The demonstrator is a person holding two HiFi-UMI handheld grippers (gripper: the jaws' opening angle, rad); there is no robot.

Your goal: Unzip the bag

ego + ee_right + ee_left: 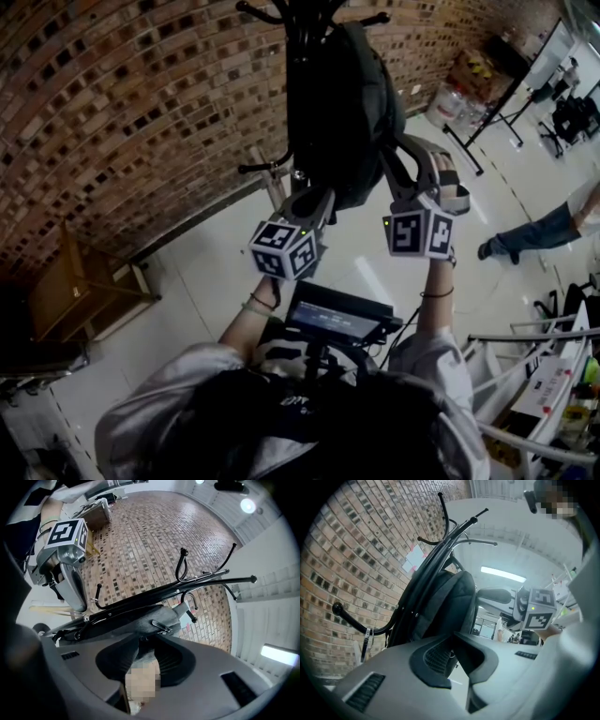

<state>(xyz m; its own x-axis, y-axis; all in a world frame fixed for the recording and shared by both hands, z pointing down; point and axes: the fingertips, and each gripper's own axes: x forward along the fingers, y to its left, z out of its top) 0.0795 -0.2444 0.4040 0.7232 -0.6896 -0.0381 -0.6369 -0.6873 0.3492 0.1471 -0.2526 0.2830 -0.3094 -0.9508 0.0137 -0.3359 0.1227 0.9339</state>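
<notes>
The left gripper (pixel 314 199) pinches the lower edge of the black bag (pixel 342 103), which hangs on a coat stand (pixel 302 23) (brick wall (pixel 141 112) behind). The right gripper (pixel 414 159) sits at the bag's right side, jaws spread wide, clamping nothing.

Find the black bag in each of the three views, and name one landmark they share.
Head view: bag at top centre, hanging from the coat rack.
Left gripper view: bag at centre.
Right gripper view: bag at centre, lying across.
Shared landmark: the brick wall behind it.
</notes>
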